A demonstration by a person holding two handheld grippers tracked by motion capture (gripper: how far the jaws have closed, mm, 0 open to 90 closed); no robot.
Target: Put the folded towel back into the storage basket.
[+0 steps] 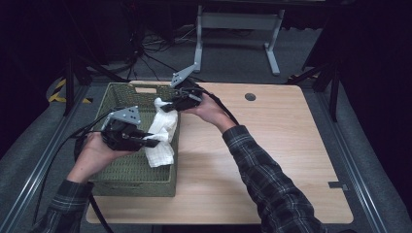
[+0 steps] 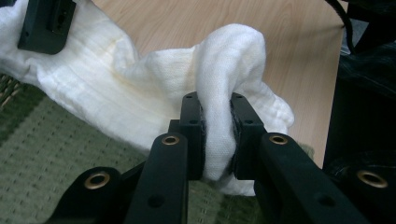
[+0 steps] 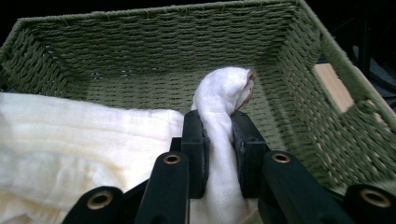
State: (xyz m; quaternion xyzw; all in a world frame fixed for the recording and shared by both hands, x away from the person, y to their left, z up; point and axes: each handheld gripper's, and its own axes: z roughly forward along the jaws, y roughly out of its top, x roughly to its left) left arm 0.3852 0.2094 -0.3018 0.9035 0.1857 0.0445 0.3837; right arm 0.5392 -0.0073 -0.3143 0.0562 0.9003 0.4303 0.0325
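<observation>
A white cloth (image 1: 163,133) hangs over the right rim of a green woven basket (image 1: 121,167) at the table's left. My left gripper (image 1: 154,141) is shut on the cloth's near end, which bunches between its pads (image 2: 217,135). My right gripper (image 1: 163,107) is shut on the far end, a fold of cloth (image 3: 223,100) pinched between its jaws above the basket's inside (image 3: 140,60). In the left gripper view the right gripper's jaw (image 2: 44,23) sits at the top left on the cloth (image 2: 116,88). The cloth is stretched loosely between both grippers.
The wooden table top (image 1: 262,155) lies to the right of the basket, with a round hole (image 1: 250,96) near its far edge. A grey metal stand (image 1: 238,29) is on the floor beyond the table. Cables (image 1: 58,145) trail off the left side.
</observation>
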